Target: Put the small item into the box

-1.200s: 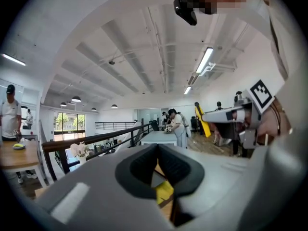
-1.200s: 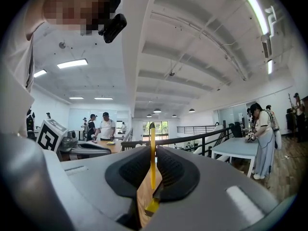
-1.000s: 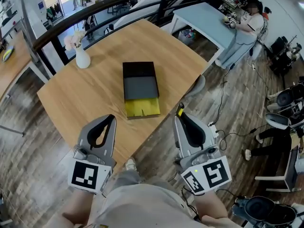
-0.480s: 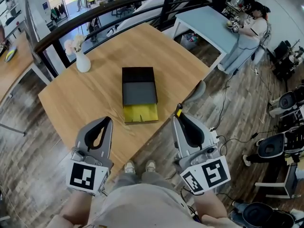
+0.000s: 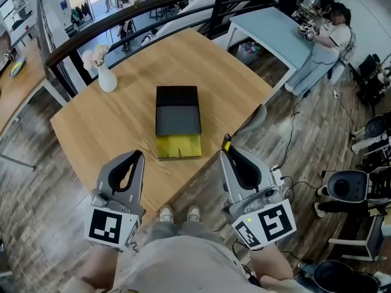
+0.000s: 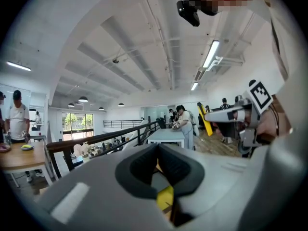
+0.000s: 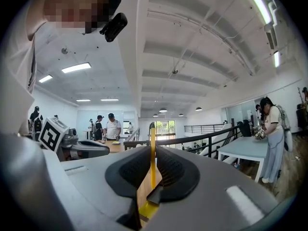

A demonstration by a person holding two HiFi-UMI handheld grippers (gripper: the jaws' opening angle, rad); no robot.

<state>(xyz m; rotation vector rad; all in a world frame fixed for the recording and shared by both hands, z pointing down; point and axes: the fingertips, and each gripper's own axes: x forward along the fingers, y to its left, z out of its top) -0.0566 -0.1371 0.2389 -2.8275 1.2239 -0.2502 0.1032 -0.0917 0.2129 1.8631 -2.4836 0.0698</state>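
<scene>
Two handheld grippers are seen raised over the near corner of a wooden table (image 5: 116, 124), on which a black box (image 5: 178, 105) lies flat with a yellow tray (image 5: 179, 146) showing at its near end.

The right gripper (image 5: 227, 152) is clamped on the small yellow item (image 5: 227, 142). In the right gripper view the jaws are pressed against both sides of the thin strip (image 7: 152, 154), which stands upright between them and pokes out past the tips. The item is held at the table's near edge, to the right of the yellow tray and apart from it, not in the box.

The left gripper (image 5: 140, 155) is held with its jaws brought together at the tips. Nothing is gripped between them, and only the yellow of the tray is glimpsed through the loop of the pads in the left gripper view (image 6: 158, 146).

A white vase (image 5: 107, 79) with pale flowers stands at the table's far left corner, well apart from the box. A person (image 5: 327, 38) is seen at a light-blue table (image 5: 269, 32) beyond.
</scene>
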